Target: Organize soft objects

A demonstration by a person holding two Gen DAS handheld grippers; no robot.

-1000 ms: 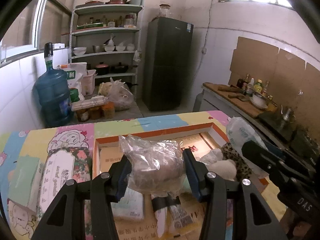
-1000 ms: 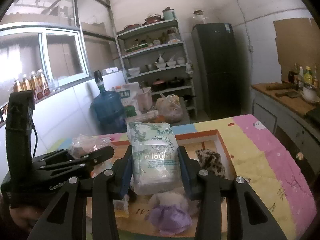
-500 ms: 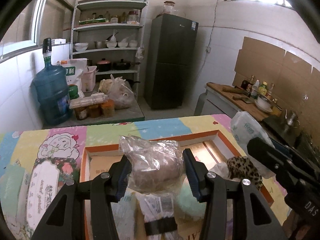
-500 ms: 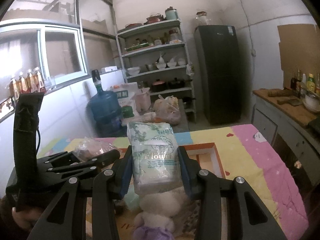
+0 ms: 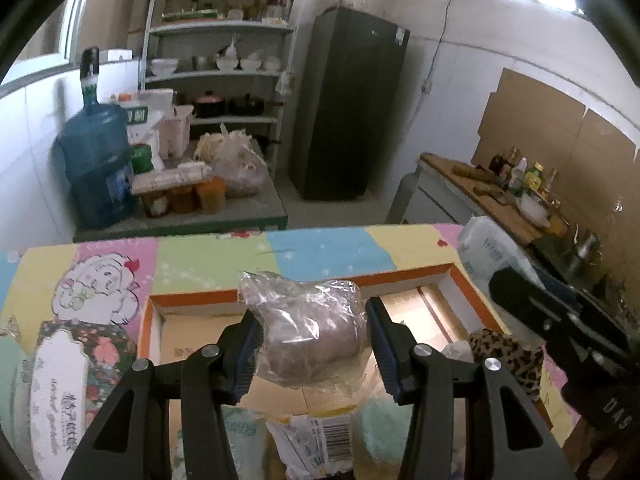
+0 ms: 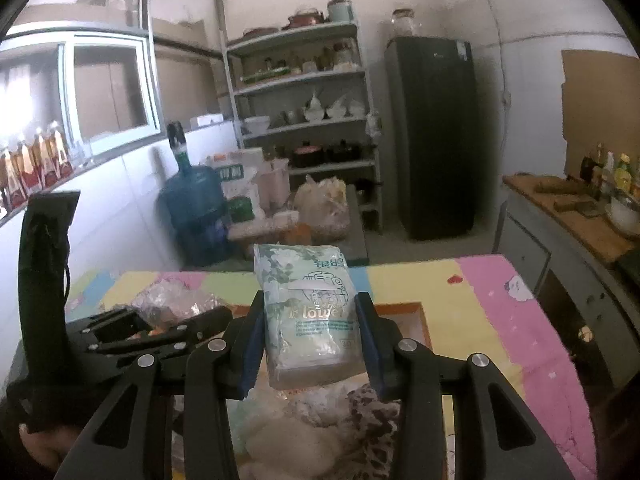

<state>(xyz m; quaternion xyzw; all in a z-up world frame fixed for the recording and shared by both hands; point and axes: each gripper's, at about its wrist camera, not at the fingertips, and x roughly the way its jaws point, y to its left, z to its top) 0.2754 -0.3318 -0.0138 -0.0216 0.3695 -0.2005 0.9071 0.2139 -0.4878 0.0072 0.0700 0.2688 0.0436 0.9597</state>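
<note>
My left gripper [image 5: 310, 354] is shut on a clear plastic bag [image 5: 310, 332] with a brownish soft lump inside, held above an open cardboard box with an orange rim [image 5: 192, 298]. My right gripper [image 6: 310, 344] is shut on a pale green tissue pack [image 6: 310, 312], upright over the same box [image 6: 424, 316]. In the box lie a leopard-print soft item [image 5: 506, 358], a mint fluffy item [image 5: 380, 424], a barcoded packet [image 5: 316, 440] and a white plush [image 6: 288, 440]. The left gripper with its bag [image 6: 172, 304] shows at the right wrist view's left; the right gripper [image 5: 560, 320] shows at the left wrist view's right.
The box sits on a table with a pastel cartoon cloth [image 5: 100, 280]. Behind stand a low green table [image 5: 180, 220] with jars and bags, a blue water jug [image 5: 98, 160], a shelf rack [image 5: 224, 60], a dark fridge [image 5: 348, 108] and a counter with bottles [image 5: 500, 188] at right.
Both grippers have moved forward over the box, each keeping hold of its item; the box's far rim now sits closer under them and more of the table's far edge shows.
</note>
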